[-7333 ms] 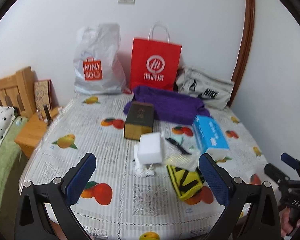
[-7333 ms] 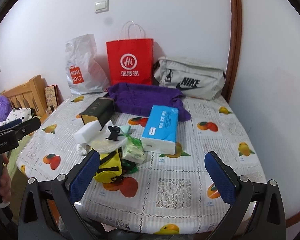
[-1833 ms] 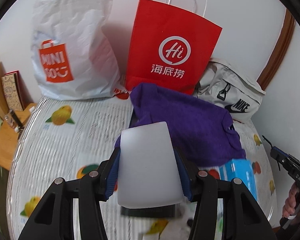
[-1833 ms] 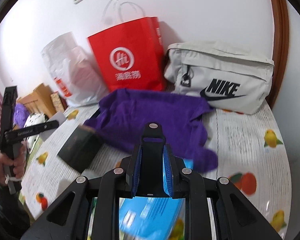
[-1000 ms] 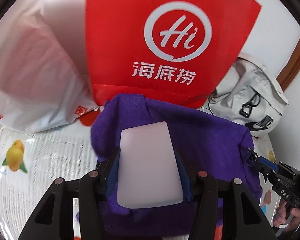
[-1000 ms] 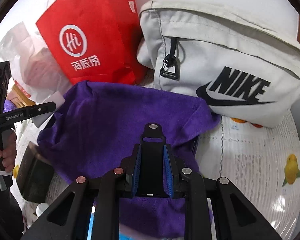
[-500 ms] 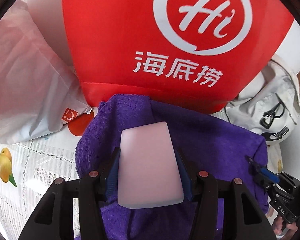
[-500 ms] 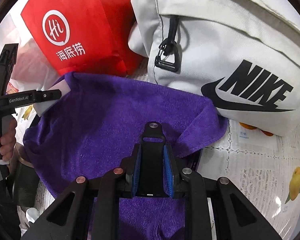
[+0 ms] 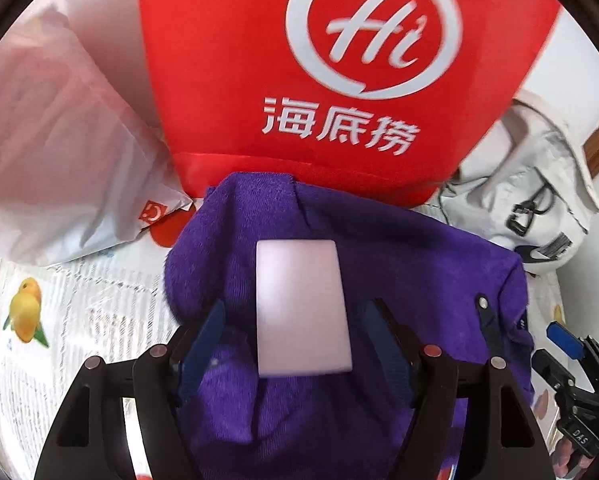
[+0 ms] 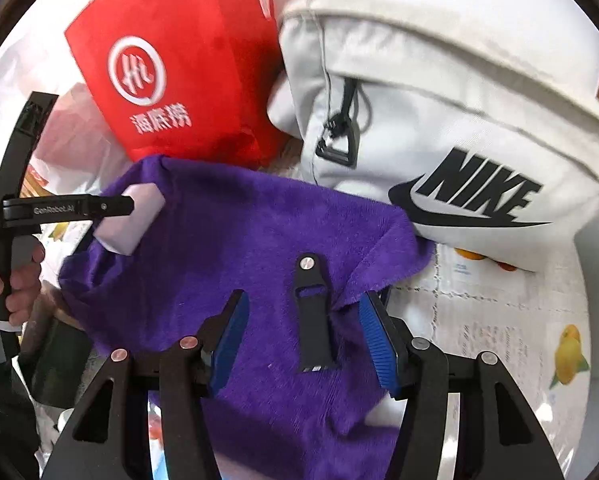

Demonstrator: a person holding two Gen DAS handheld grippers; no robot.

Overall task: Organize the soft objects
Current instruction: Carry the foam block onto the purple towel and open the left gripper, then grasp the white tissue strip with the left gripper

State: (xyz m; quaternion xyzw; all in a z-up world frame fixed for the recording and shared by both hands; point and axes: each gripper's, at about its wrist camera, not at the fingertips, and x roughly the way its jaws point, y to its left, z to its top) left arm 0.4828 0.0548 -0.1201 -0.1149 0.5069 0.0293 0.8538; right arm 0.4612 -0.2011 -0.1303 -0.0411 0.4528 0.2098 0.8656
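Note:
A purple towel lies bunched on the table in front of the bags. On it rests a white sponge block, between the fingers of my left gripper; its jaws are opening, with a gap on each side of the block. A black clip lies on the same towel between the blue pads of my right gripper, whose jaws are also opening clear of it. In the right wrist view the sponge shows at the towel's left end.
A red paper bag, a white plastic bag and a grey Nike bag stand against the wall behind the towel. A fruit-print tablecloth covers the table. A dark box sits at the towel's left edge, near a hand.
Both grippers have opened. The left one has let go of the sponge and the right one of the black clip; both things now lie on the purple towel.

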